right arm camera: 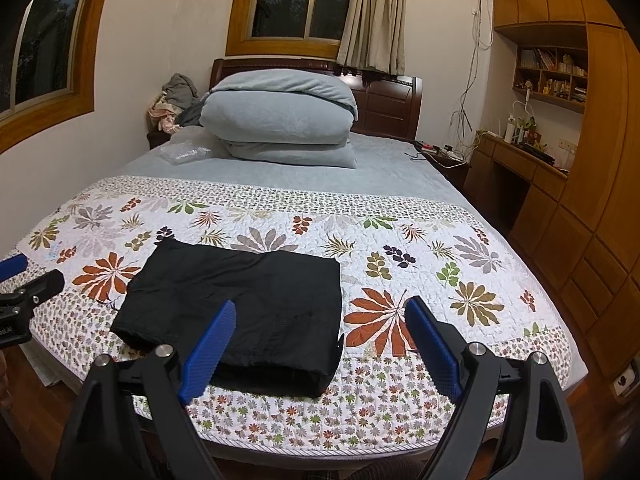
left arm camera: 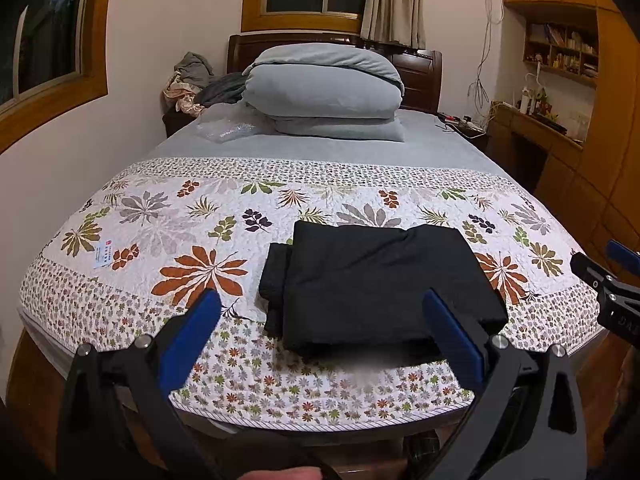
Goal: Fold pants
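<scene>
Black pants (left arm camera: pixel 376 284) lie folded into a thick rectangle on the floral quilt (left arm camera: pixel 168 216) near the foot of the bed; the right wrist view shows the pants (right arm camera: pixel 240 304) left of centre. My left gripper (left arm camera: pixel 322 302) hovers in front of the bundle, open, nothing between its blue pads. My right gripper (right arm camera: pixel 320 312) is open too, above the bundle's right front corner and the quilt (right arm camera: pixel 440 272), holding nothing. Each gripper's tip shows at the edge of the other view: the right gripper's tip (left arm camera: pixel 616 276) and the left gripper's tip (right arm camera: pixel 24 284).
A folded grey duvet (left arm camera: pixel 324 88) is stacked by the dark headboard, with loose clothes (left arm camera: pixel 196 80) piled to its left. Wooden cabinets and a desk (right arm camera: pixel 520 168) line the right side of the room. The bed's foot edge (right arm camera: pixel 320 446) runs just below the grippers.
</scene>
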### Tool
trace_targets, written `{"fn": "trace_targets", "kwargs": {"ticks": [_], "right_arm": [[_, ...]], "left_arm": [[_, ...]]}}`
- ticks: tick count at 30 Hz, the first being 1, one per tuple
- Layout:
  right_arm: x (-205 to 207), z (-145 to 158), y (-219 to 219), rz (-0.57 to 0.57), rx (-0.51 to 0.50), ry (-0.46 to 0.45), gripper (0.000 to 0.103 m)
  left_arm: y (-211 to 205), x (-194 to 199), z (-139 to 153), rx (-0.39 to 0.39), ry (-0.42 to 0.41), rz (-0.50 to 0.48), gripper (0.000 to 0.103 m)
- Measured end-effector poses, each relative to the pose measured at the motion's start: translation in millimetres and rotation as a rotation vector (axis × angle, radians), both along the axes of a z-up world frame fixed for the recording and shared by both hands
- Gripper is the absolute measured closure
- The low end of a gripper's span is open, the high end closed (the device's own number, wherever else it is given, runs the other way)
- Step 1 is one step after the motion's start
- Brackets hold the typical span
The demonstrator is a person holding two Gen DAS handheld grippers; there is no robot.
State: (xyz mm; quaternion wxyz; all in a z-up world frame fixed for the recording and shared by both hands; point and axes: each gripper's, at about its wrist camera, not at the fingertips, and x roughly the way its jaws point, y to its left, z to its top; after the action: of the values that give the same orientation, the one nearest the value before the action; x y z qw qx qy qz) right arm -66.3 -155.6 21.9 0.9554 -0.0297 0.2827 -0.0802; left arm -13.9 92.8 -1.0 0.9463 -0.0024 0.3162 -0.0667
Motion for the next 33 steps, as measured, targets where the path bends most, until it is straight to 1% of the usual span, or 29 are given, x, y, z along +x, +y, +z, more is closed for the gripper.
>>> {"fn": "trace_targets", "kwargs": {"ticks": [33], "right_arm": [[-1.2, 2.4, 0.0, -0.004, 0.005, -0.008, 0.015]], "left_arm": [[-0.8, -1.9, 0.5, -0.003, -0.006, -0.005, 0.002]]}}
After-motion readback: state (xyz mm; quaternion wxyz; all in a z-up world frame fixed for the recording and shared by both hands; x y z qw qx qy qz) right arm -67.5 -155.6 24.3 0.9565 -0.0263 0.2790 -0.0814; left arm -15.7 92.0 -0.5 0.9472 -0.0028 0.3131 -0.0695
